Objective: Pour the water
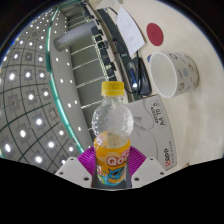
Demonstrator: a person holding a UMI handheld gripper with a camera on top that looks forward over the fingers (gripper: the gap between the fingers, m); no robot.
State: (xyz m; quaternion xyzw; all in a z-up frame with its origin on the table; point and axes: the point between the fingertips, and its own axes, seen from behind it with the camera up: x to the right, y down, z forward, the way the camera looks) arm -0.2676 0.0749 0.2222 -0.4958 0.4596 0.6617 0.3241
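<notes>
in the gripper view, the claw (113,172) is gripping a clear plastic bottle with a yellow screw cap (112,125). its two fingers are standing only as far apart as the bottle is wide, and the purple pads (92,160) on their inner faces are pressing against the bottle's lower body from both sides, so the claw is clamped on it. the bottle is standing upright between the fingers, its cap pointing away from them. a bright label in orange, blue and yellow is wrapping its lower half, right where the pads are squeezing. the upper half is see-through, with a bulged shoulder narrowing to the neck under the cap; how much liquid it is holding cannot be told.

just beyond the bottle and off to the right, a white paper cup with small dark markings on its wall (168,72) is sitting on the white table (190,125), near the table's far edge, its open mouth facing this way and its inside showing pale. the cup and the bottle are apart, not touching. a white printed card (160,112) is lying flat on the table between the bottle and the cup. past the cup, a round dark red disc (154,36) is resting on a pale sheet.
</notes>
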